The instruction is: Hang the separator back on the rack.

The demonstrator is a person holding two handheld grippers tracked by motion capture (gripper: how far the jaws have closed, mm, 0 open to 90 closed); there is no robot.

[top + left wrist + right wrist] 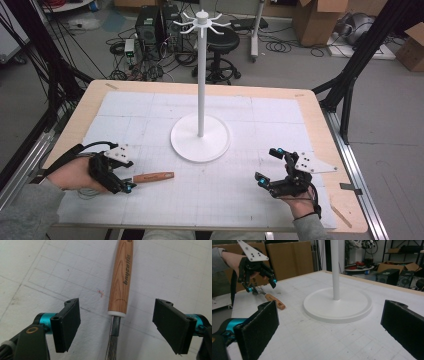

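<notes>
Over on the left side of the white gridded desk (165, 200) lies a whisk with a light wooden handle and thin wire loops (121, 280), flat on the mat, handle end pointing towards the tall white hook stand with the round base (200, 136). Left gripper (116, 326) hangs right over the spot where the handle meets the wires, jaws spread wide on either side and nothing pinched yet. Right gripper (274, 167) sits over on the right side of the desk, well apart from everything, jaws also released and holding nothing

What I'd worry about: the jaws are lined up around the collar and wire stub, not the fat part of the handle. Close there and the pads probably bite thin, springy wire, so the whisk could twist or slip out on the lift. Since the handle is round and lying flat, a slightly off-centre squeeze might also just roll it sideways across the mat. Coming down too low would jam the pad tips into the desk before they close
</notes>
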